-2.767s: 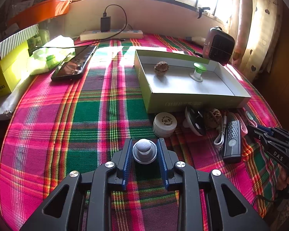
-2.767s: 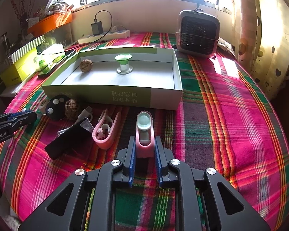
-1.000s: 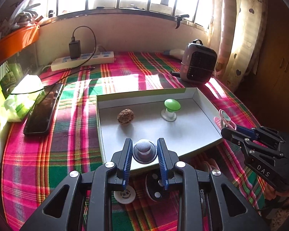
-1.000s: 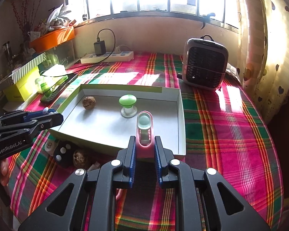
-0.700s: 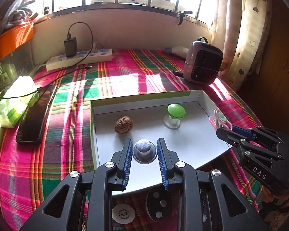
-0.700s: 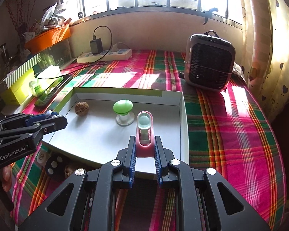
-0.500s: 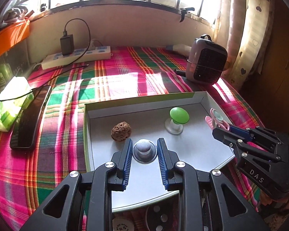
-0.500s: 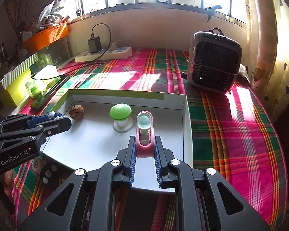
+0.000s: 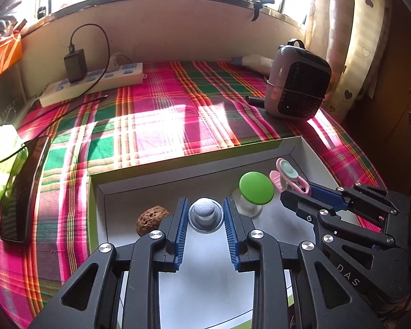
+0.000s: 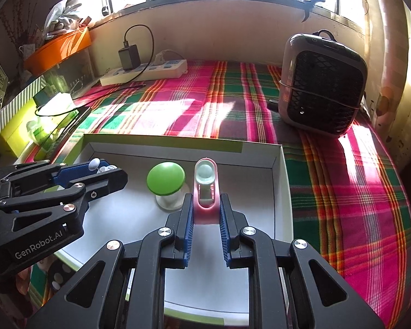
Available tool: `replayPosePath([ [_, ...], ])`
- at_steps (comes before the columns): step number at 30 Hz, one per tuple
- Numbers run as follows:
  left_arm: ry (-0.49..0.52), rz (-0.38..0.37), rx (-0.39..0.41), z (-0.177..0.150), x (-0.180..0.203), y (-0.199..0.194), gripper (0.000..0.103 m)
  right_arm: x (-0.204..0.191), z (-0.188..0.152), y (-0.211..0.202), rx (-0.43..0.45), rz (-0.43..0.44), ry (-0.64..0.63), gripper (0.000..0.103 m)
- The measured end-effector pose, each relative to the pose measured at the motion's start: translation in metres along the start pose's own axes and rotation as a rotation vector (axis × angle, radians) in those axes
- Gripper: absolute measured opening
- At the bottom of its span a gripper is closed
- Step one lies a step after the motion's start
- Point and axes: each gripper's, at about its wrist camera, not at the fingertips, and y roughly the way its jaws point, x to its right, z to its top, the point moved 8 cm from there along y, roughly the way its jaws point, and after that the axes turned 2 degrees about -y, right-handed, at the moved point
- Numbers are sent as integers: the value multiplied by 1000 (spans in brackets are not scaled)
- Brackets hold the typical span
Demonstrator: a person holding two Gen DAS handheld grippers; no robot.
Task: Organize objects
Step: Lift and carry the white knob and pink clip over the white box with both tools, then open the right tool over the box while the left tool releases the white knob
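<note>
Plaid cloth: pink and green tablecloth (image 10: 342, 192) filled the middle and right of both views.
Box: shallow white box (image 10: 276, 181) sat low in the frame, its floor mostly bare.
Already inside: a walnut (image 9: 152, 219) lay left of the left claw's tips, and a green-capped knob (image 9: 256, 189) stood right of centre.
Left gripper (image 9: 205, 216): jaws closed to a narrow gap on a small grey round piece (image 9: 204, 210), held over the box floor at lower centre.
Right gripper (image 10: 205, 213): jaws pinched on a pink clip (image 10: 205, 186), poised over the box just right of the green knob.
Done so far: two things were in the box, by the look of it.
In hand: two more hung above it, not yet set down; I could not tell whether either touched the floor.
Left to do: a black piece with white dots (image 10: 59, 274) showed outside the box at lower left of the right view.
Bystanders: heater (image 10: 320, 85) and power strip (image 10: 145, 72) sat well apart, towards the window.
</note>
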Motion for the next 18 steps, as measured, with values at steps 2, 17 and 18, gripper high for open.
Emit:
replayPosePath([
  [2,-10,0,-8,0,-1,5,24,1,0,2,-4,-6,1,19],
  [17,-15,7,-39,-1,-3,23,24,2,1,13,-21,-2,5,19],
  [18,-14,9,-40,-2,-3,23,24,2,1,14,-22,-4,6,19],
])
